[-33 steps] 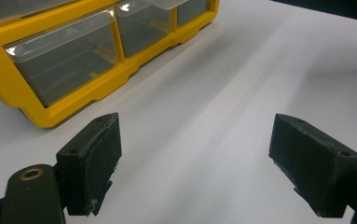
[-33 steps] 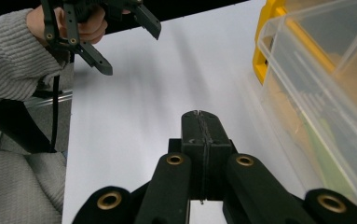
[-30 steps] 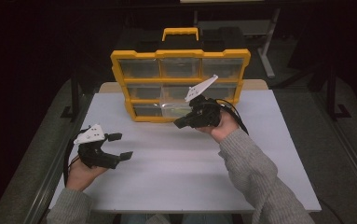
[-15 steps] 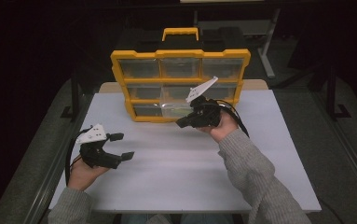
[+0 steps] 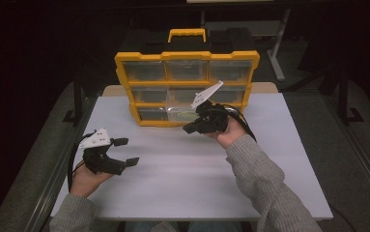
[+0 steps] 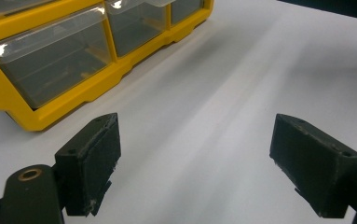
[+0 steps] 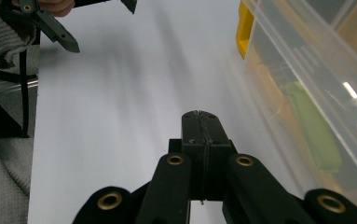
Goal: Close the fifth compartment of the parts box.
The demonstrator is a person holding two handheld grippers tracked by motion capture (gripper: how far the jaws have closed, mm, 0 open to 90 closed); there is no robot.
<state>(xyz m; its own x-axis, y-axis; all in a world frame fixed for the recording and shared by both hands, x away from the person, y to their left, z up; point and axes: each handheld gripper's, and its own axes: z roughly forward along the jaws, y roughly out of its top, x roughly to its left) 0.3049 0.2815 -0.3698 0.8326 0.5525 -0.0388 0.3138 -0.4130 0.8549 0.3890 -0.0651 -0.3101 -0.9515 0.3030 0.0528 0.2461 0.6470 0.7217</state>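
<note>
High view: yellow organizer point(image 5: 124, 72) standing upright at far edge of white table point(image 5: 173, 193), clear drawers facing forward; right gripper point(image 5: 191, 128) level beside the middle bottom drawer point(image 5: 180, 114), which juts slightly forward; left gripper point(image 5: 127, 152) resting low, well apart at near left. Left gripper view: jaws spread wide, nothing between, bare table beyond, organizer's lower corner point(image 6: 31, 119) at upper left. Right gripper view: right gripper point(image 7: 199, 113) with jaws pressed fully together, nothing held, clear drawer wall point(image 7: 306, 84) close alongside, a green item point(image 7: 316, 135) dimly visible inside; left gripper point(image 7: 99, 23) far off at top. Probable step: working the protruding drawer. Best done with closed tip set squarely against the drawer front, pressure kept straight along the drawer's travel, free gripper ready to brace the frame against tipping.
</note>
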